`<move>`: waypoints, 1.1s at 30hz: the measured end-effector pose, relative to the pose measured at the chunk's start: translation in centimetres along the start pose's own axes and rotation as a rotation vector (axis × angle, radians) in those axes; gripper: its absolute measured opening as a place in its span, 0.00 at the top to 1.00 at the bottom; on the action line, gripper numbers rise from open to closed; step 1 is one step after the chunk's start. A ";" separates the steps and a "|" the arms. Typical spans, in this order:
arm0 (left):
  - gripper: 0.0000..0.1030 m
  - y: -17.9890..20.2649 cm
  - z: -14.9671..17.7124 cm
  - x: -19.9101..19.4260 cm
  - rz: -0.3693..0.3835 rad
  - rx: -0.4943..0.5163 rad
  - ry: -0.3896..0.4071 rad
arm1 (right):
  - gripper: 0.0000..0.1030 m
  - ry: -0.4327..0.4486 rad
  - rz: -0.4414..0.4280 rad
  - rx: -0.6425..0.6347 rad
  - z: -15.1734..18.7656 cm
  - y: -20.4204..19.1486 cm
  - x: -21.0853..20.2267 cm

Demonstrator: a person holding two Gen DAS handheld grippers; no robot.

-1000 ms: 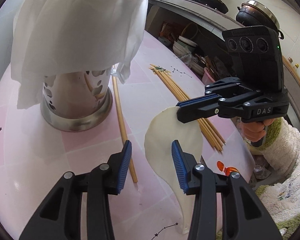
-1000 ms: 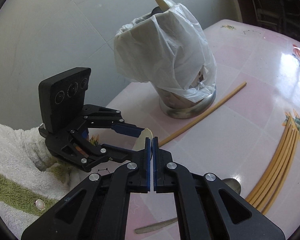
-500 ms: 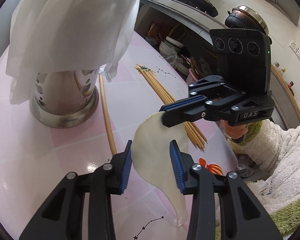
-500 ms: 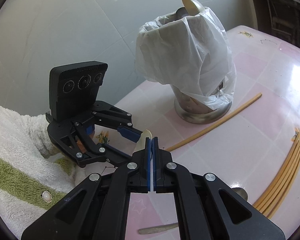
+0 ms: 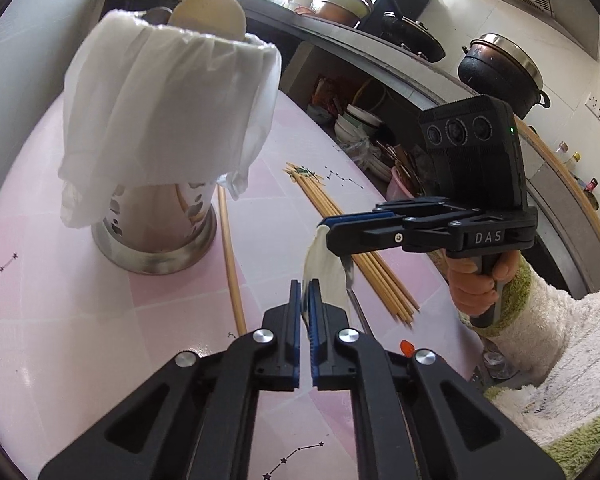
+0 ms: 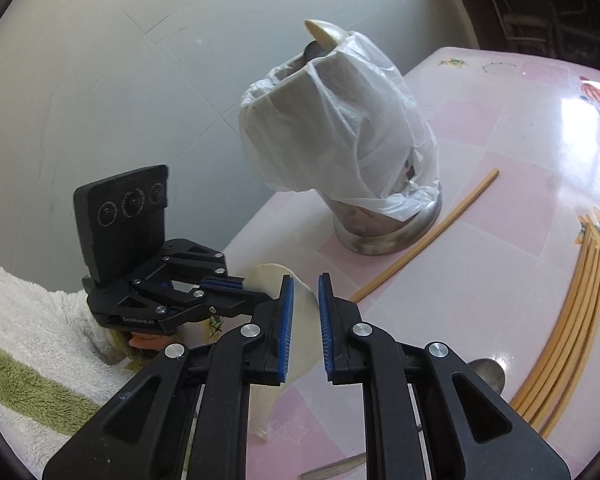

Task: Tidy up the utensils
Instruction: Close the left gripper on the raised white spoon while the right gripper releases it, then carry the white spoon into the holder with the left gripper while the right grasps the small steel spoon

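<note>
Since before, left tool (image 5: 305,294) clamped the spatula (image 5: 326,276); right tool (image 6: 304,300), marked "DAS", opening.

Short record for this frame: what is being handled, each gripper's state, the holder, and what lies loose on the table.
held item: cream spatula
left gripper: shut on the spatula
right gripper: fingers opening, spatula between them, pads off it
holder: metal utensil holder draped with a white plastic bag, one cream utensil already inside
loose on table: single chopstick, chopstick bundle, metal spoon
</note>
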State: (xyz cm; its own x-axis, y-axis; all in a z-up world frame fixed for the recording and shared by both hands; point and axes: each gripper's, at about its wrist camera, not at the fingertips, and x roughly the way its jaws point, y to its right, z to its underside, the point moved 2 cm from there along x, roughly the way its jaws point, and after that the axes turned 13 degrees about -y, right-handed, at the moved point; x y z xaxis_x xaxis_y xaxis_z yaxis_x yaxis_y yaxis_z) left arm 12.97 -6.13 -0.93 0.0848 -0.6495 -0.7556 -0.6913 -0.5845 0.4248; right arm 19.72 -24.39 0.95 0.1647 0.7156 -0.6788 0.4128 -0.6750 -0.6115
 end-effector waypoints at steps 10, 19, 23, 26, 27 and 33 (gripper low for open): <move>0.96 -2.4 0.6 0.5 -0.137 -0.140 0.030 | 0.66 0.166 0.311 0.285 5.6 3.7 -6.7; 0.96 -1.9 1.3 -1.3 -0.206 -0.120 0.087 | 0.63 0.089 0.413 0.341 6.9 5.8 -3.8; 0.96 -1.1 1.5 -1.7 -0.241 -0.086 0.090 | 0.60 0.031 0.430 0.231 5.6 5.5 -2.3; 0.96 -0.7 1.8 -2.0 -0.255 -0.085 0.102 | 0.59 -0.014 0.450 0.174 4.8 5.6 -1.4; 0.96 -0.5 1.9 -2.1 -0.257 -0.087 0.106 | 0.59 -0.023 0.447 0.167 4.7 5.8 -1.1; 0.96 0.2 2.3 -2.5 -0.286 -0.070 0.123 | 0.62 -0.046 0.442 0.142 4.6 6.7 -0.1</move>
State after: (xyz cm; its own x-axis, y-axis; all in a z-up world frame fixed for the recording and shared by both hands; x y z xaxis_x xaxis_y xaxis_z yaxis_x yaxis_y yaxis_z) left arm 11.00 -3.55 -0.11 0.3582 -0.5052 -0.7852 -0.5761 -0.7814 0.2400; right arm 18.37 -29.74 -4.93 0.2558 0.3469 -0.9023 0.1843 -0.9338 -0.3067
